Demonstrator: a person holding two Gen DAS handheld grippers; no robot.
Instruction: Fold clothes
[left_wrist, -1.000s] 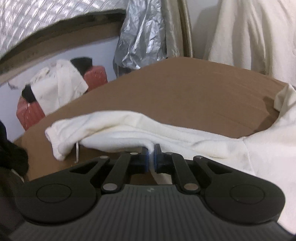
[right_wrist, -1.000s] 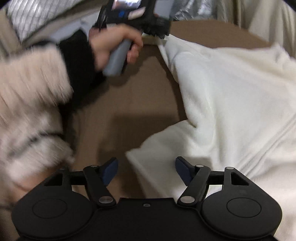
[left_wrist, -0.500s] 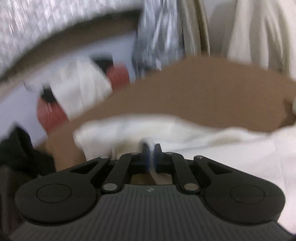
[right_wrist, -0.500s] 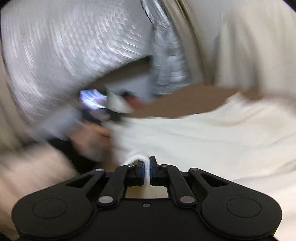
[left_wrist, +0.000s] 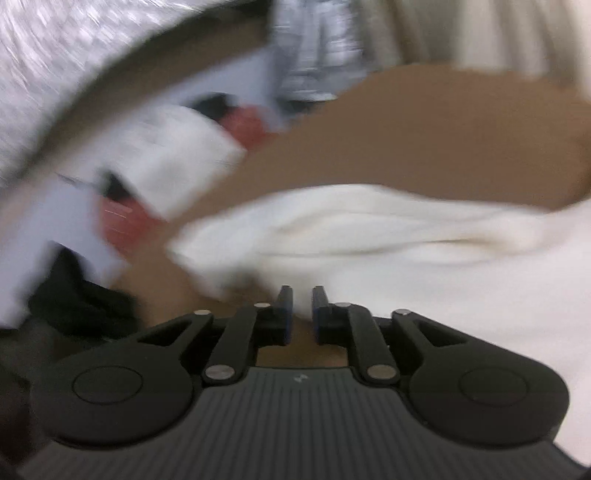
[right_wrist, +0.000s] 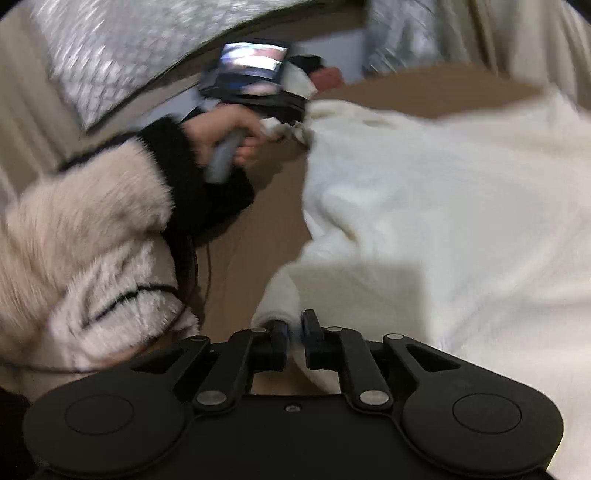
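Observation:
A cream-white fleece garment (left_wrist: 369, 229) (right_wrist: 443, 221) lies spread on a brown surface (left_wrist: 406, 140) (right_wrist: 251, 258). In the left wrist view its long sleeve runs across just past my left gripper (left_wrist: 303, 306). The jaws are opening, a narrow gap shows, and no cloth bulges over the pads. From the right wrist view, a person's hand (right_wrist: 229, 129) holds the left gripper (right_wrist: 291, 114) at the garment's far corner. My right gripper (right_wrist: 293, 332) has a thick fold of the garment's near edge between its pads, and its jaws are opening slightly.
A fluffy cream sleeve (right_wrist: 85, 229) with a black cuff fills the left of the right wrist view. Off the surface's far left lie a red case (left_wrist: 122, 221) draped in white cloth (left_wrist: 173, 155) and a black heap (left_wrist: 74, 295). Silver foil (left_wrist: 314, 55) and pale curtains hang behind.
The right gripper went from wide open to closed on the garment's near edge and lifted it. The left gripper's pads, pinched on the sleeve before, now stand slightly apart. Both views are motion-blurred.

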